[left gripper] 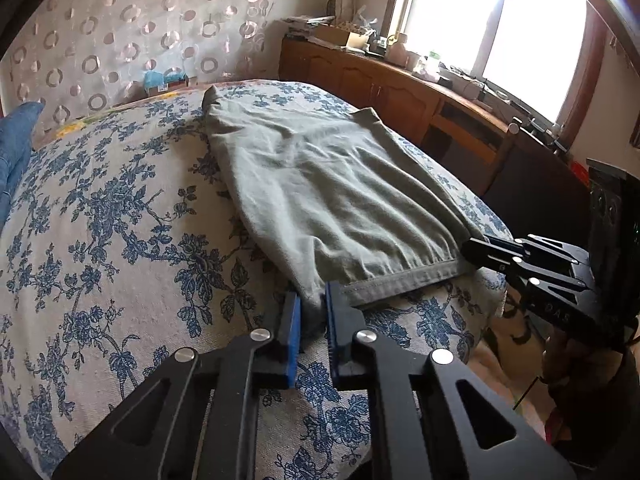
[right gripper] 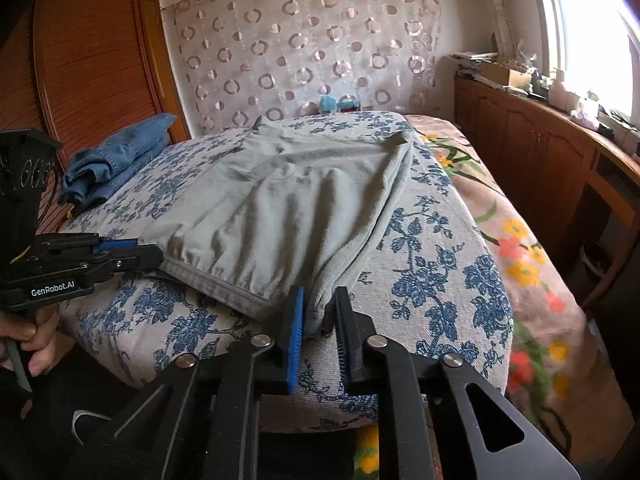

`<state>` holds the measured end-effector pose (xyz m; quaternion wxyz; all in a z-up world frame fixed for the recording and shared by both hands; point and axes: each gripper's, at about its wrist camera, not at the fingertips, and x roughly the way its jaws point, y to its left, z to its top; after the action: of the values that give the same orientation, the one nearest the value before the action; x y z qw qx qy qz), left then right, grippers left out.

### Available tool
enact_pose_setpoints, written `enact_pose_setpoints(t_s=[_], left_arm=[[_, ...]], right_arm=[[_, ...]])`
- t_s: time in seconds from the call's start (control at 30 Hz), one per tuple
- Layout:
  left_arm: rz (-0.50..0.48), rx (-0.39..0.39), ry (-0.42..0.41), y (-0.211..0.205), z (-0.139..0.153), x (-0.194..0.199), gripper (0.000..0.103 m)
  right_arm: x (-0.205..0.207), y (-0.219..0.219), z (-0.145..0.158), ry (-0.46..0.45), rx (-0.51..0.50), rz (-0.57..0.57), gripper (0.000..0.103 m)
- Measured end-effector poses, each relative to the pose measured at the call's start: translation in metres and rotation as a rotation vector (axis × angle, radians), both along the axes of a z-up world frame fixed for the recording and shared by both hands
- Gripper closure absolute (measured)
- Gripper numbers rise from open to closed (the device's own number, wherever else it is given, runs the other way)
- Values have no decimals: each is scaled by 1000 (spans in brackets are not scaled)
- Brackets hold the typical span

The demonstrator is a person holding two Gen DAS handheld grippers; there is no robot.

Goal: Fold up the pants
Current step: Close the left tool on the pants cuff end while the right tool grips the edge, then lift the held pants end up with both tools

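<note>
Grey-green pants (left gripper: 320,184) lie flat on a bed cover with a blue flower print (left gripper: 120,220), the hemmed end towards me. In the left wrist view my left gripper (left gripper: 312,294) is shut on the near left corner of that end, with cloth bunched between its blue pads. My right gripper (left gripper: 472,246) grips the far corner of the same hem. The right wrist view shows the pants (right gripper: 280,208) again, with my right gripper (right gripper: 319,292) shut on their near right corner. There my left gripper (right gripper: 154,254) bites the left corner, held by a hand (right gripper: 36,336).
Folded blue jeans (right gripper: 116,156) lie at the bed's far left. A wooden cabinet (left gripper: 400,92) loaded with clutter runs under the window on the right. A pink flowered blanket (right gripper: 520,248) covers the bed's right side. A wooden wardrobe (right gripper: 88,60) stands at the left.
</note>
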<state>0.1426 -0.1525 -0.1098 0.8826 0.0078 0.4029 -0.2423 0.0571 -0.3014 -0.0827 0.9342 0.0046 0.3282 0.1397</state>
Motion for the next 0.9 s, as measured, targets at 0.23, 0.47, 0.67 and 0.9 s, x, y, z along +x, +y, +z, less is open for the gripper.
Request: enact_pose_setpoints(t_s=[0.23,0.47,0.67,0.9], left_arm=[[4,-23,-49,6,29,-14,93],[4,-76,-127,20,65,-31,93],[13,-136,-190,37,98,-49,94],[44,-157,-288,60,136,-62,94]], right_arm=[[-1,0,15,-19,43,21,91],[-12,5,45,-81,65,65,92],[-29,15,80,-154,63,118,92],[-35,28,116,-223,63,183,92]])
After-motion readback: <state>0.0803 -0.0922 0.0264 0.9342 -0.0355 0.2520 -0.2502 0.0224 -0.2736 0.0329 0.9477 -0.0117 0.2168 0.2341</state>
